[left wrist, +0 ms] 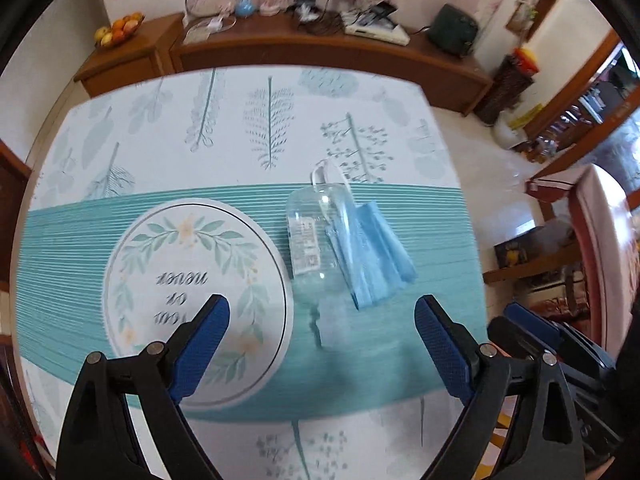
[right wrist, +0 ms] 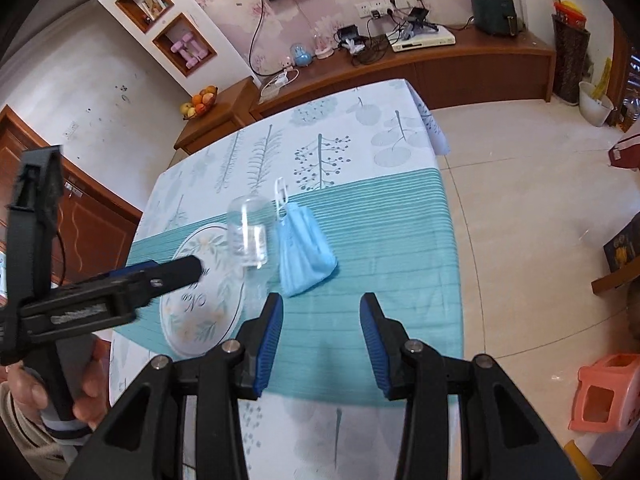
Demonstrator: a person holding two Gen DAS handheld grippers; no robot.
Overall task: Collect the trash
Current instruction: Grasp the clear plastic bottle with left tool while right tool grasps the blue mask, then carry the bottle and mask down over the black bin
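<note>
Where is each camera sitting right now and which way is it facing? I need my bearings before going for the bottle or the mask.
Left wrist: sits behind the left gripper, angled steeply down at the table; its own wide-open fingers show, with the right gripper at the right edge.
Right wrist: sits behind the right gripper, angled down along the table; its partly open fingers, the left gripper and the left hand show.
Shared: clear bottle, blue mask, round plate, wooden cabinet.

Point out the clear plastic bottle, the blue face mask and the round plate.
clear plastic bottle (left wrist: 310, 236): left wrist view, on its label.
blue face mask (right wrist: 304, 240): right wrist view, on its pleated middle.
round plate (left wrist: 132, 248): left wrist view, on its left rim.
</note>
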